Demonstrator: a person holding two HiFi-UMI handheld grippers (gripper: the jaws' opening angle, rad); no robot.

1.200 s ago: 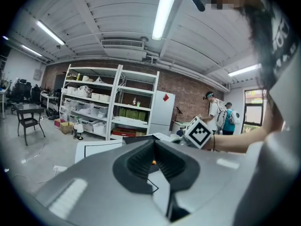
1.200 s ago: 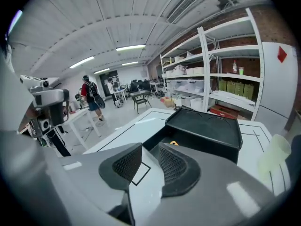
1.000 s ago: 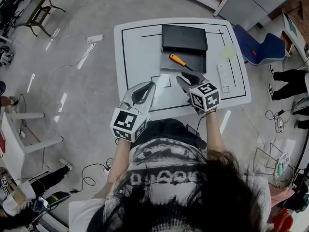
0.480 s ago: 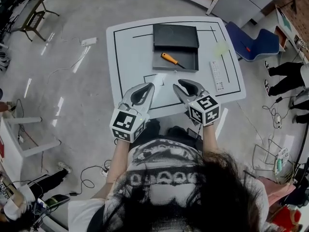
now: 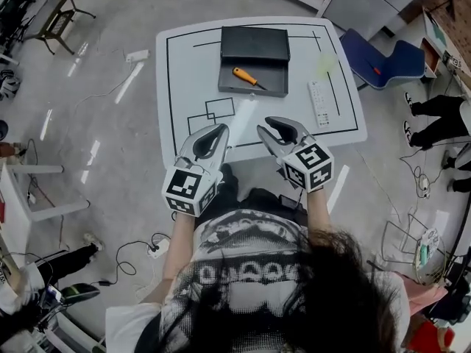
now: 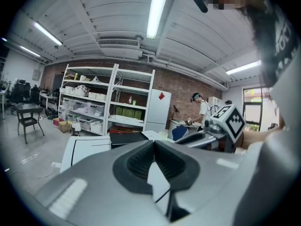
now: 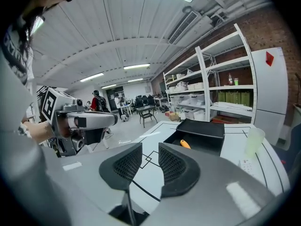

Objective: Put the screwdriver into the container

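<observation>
The screwdriver (image 5: 241, 75), orange-handled, lies in the tray of the black container (image 5: 253, 88), whose lid stands open at the far side. In the right gripper view the screwdriver (image 7: 185, 144) shows inside the container (image 7: 202, 134). Both grippers hang over the table's near edge, well short of the container. My left gripper (image 5: 218, 130) has its pads together with nothing held; its own view shows the left gripper (image 6: 154, 147) the same. My right gripper (image 5: 271, 125) is open a little and empty; the gap shows in the right gripper (image 7: 150, 161) view.
The white table (image 5: 184, 79) carries black outline markings. A white remote (image 5: 318, 103) and a translucent cup (image 5: 325, 62) lie right of the container. A blue chair (image 5: 375, 57) stands beyond the table's right side. Cables and a power strip (image 5: 137, 55) lie on the floor at left.
Both grippers have drawn back from the container toward the table's near edge; the right one was just short of the tray before. The screwdriver has stayed in the container.
</observation>
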